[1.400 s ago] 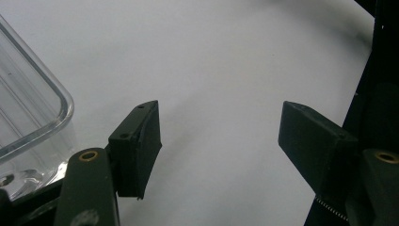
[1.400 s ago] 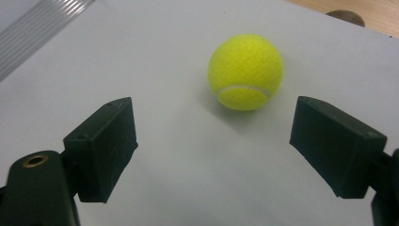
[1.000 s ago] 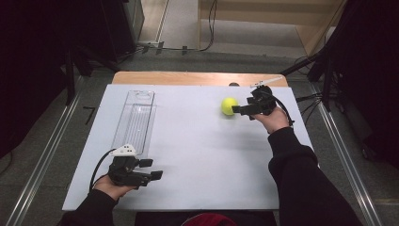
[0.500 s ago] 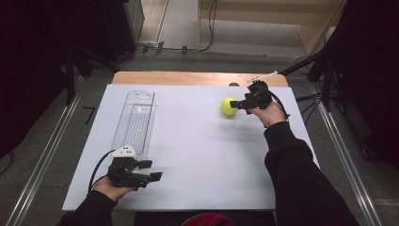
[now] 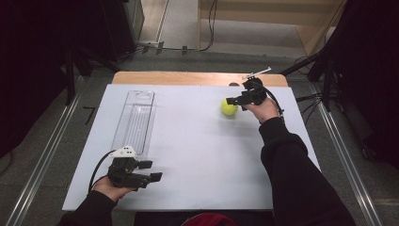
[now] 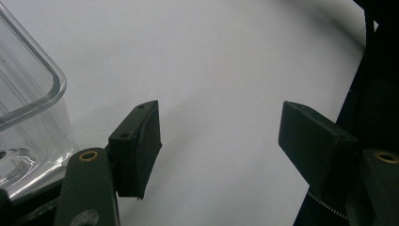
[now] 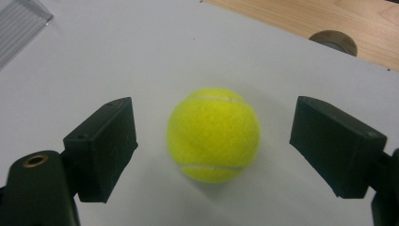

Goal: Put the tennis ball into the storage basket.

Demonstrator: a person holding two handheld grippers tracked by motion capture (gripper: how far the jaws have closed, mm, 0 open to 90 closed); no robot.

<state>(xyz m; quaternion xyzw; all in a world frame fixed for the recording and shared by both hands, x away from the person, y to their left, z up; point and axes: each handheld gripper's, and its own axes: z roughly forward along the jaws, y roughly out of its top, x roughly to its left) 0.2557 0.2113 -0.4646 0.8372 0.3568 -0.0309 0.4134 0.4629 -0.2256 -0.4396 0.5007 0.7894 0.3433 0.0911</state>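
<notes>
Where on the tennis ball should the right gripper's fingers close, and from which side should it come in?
Across the widest part of the tennis ball, one pad on each flank. It is round, so off-centre contact would likely squeeze it out. It rests free on the white sheet, and the open right gripper already frames it, so coming straight on along that low line looks best.

A yellow tennis ball [image 5: 229,108] sits on the white table [image 5: 197,155] toward its far right, with the right gripper [image 5: 234,100] just beside it, jaws pointing at it. Near the front left edge the left gripper [image 5: 151,171] rests low, just off the near end of a clear plastic tray [image 5: 135,120].
</notes>
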